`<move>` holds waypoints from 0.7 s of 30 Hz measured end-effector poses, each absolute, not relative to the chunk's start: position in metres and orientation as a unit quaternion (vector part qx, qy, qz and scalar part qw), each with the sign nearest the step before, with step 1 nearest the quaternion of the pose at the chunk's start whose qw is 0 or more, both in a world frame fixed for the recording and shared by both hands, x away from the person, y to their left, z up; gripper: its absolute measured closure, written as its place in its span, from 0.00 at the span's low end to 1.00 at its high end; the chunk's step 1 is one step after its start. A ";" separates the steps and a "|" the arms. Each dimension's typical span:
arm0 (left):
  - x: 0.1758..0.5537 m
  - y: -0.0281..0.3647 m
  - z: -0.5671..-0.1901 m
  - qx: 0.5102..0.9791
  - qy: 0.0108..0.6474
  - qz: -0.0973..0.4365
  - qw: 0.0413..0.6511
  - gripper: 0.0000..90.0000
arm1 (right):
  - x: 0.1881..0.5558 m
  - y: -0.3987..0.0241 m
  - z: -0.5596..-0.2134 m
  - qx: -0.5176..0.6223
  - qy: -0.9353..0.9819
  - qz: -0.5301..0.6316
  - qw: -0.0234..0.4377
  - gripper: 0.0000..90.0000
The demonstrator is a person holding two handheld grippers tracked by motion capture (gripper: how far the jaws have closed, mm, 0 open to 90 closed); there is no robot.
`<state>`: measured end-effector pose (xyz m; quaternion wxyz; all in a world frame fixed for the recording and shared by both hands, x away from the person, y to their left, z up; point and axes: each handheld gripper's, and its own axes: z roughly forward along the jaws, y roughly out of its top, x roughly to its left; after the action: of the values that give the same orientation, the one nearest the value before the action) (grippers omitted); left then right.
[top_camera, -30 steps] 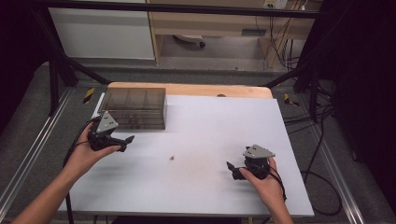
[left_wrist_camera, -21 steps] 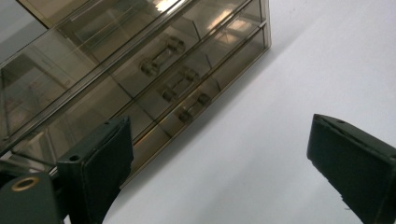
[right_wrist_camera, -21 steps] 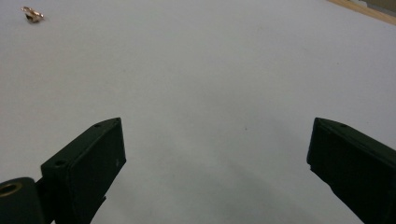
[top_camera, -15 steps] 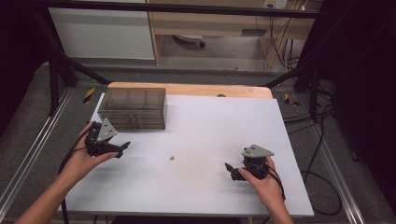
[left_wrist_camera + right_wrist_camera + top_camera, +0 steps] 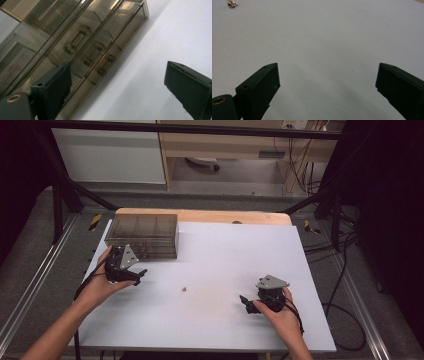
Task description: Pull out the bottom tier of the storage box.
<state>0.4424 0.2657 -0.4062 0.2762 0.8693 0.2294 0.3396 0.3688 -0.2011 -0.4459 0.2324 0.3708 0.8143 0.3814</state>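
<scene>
A smoky clear drawer box point(image 5: 142, 235) stands at the table's far left; its drawer fronts with small handles point(image 5: 75, 42) fill the upper left of the left gripper view. My left gripper point(image 5: 139, 276) is open just in front of the box, its jaws wide apart with nothing between them point(image 5: 117, 87). A tiny brass-coloured object point(image 5: 184, 289) lies on the white table top near the middle, and also sits at the top left of the right gripper view point(image 5: 231, 3). My right gripper point(image 5: 246, 303) is open near the front right, over bare table point(image 5: 327, 85).
The white table top point(image 5: 225, 255) ends in a wooden strip point(image 5: 200, 215) at the back. Cables point(image 5: 345, 270) trail off the right side. Metal rails point(image 5: 30, 285) run along the floor on the left, and a bench stands behind.
My left gripper has drifted slightly down and left, staying by the box. The right gripper has barely shifted. Both stay open.
</scene>
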 end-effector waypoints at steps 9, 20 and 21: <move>0.440 0.267 -0.406 0.871 0.229 0.339 0.272 0.09 | 0.365 -0.203 -0.447 0.374 0.816 0.377 0.229 0.06; 0.442 0.273 -0.410 0.874 0.226 0.355 0.243 0.09 | 0.364 -0.205 -0.449 0.374 0.821 0.368 0.225 0.06; 0.442 0.273 -0.412 0.875 0.224 0.358 0.237 0.09 | 0.364 -0.205 -0.449 0.374 0.821 0.368 0.224 0.06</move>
<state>0.4420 0.2734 -0.4116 0.2373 0.8750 0.2238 0.3578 0.3640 -0.2051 -0.4490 0.2243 0.3736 0.8215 0.3679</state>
